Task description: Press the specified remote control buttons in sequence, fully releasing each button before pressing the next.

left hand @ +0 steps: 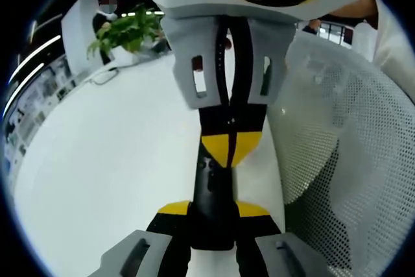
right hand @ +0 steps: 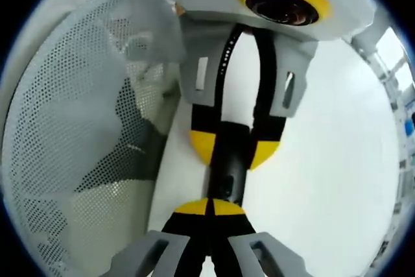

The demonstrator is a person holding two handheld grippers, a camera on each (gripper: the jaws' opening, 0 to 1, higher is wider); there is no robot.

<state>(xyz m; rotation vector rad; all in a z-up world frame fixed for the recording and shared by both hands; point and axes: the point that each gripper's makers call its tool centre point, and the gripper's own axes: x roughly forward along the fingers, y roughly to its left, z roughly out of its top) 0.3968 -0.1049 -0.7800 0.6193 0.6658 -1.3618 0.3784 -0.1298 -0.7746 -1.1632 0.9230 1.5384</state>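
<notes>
I read slim black remote control [left hand: 211, 205] as smooth, semi-gloss plastic | grey gripper bodies with matt plastic look, yellow-tipped fingers [left hand: 178, 208] matt too | white counter [left hand: 110, 173] smooth, faint sheen | white perforated mesh chair back [right hand: 78, 115] matt, holed all over | green potted plant [left hand: 126, 30] leaves slightly glossy
</notes>
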